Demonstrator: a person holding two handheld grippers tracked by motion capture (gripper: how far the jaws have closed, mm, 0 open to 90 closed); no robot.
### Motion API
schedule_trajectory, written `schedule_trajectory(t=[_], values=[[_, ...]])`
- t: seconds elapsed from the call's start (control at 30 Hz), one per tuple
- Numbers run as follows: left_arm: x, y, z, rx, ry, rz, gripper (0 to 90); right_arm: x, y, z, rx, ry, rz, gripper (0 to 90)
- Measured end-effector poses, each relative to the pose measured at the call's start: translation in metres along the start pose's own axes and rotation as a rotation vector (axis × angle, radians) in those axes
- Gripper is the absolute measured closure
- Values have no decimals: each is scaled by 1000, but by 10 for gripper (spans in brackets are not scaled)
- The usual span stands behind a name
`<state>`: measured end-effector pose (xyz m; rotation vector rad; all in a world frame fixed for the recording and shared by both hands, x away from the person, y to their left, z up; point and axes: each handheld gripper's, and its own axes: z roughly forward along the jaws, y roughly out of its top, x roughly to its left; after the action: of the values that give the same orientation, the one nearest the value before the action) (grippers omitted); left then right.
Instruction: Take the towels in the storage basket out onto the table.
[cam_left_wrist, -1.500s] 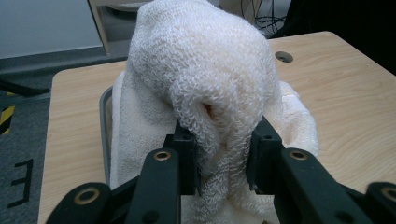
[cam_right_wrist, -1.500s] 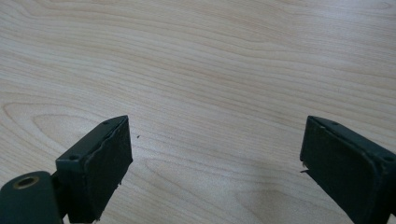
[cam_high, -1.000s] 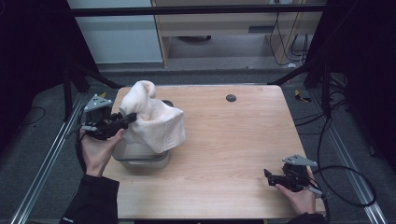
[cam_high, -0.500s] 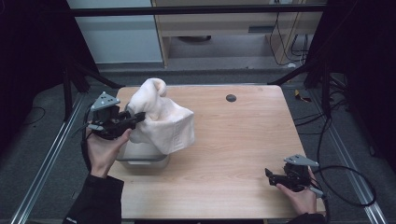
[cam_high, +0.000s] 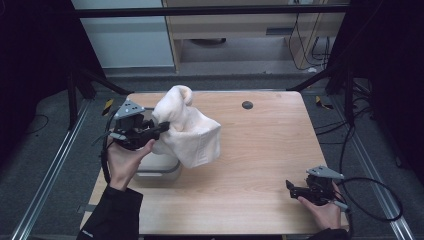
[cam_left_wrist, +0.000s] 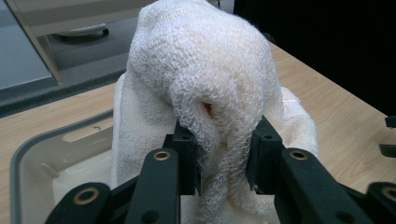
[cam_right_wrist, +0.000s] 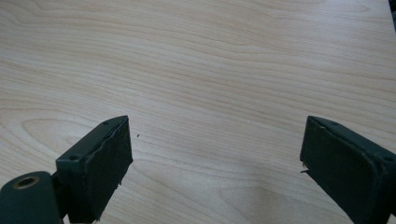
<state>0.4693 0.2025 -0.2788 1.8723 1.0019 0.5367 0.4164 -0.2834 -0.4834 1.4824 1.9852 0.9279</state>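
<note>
High view: one towel (cam_high: 189, 131), one tub (cam_high: 159, 167), two grippers.

**Where things sit around the two tongs**

The left tongs (cam_high: 161, 126) hang over the left part of the surface (cam_high: 260, 150), with a towel (cam_high: 187, 127) bunched between their jaws and draping away to their right and below them. In the left gripper view the towel (cam_left_wrist: 210, 93) rises ahead of the jaws and spills down behind and under them. Directly beneath the left tongs and the towel sits a tub (cam_high: 157, 167) on the surface; in the left gripper view its rim (cam_left_wrist: 28, 154) lies to the lower left of the jaws. The right tongs (cam_high: 290, 187) are well apart from all this, at the near right corner of the surface, with bare surface (cam_right_wrist: 210, 70) ahead of their jaws. A small round hole (cam_high: 247, 105) lies far beyond both tongs, between them, near the far edge.
</note>
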Motion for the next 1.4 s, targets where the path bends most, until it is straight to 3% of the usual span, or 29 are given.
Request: schedule_trajectory(t=[1.07, 1.4], values=[[-59, 0, 68, 36, -141, 63, 687, -10, -5, -4, -27, -38, -5, 107], [-73, -3, 86, 50, -160, 78, 687, -11, -7, -3, -31, -45, -16, 114]])
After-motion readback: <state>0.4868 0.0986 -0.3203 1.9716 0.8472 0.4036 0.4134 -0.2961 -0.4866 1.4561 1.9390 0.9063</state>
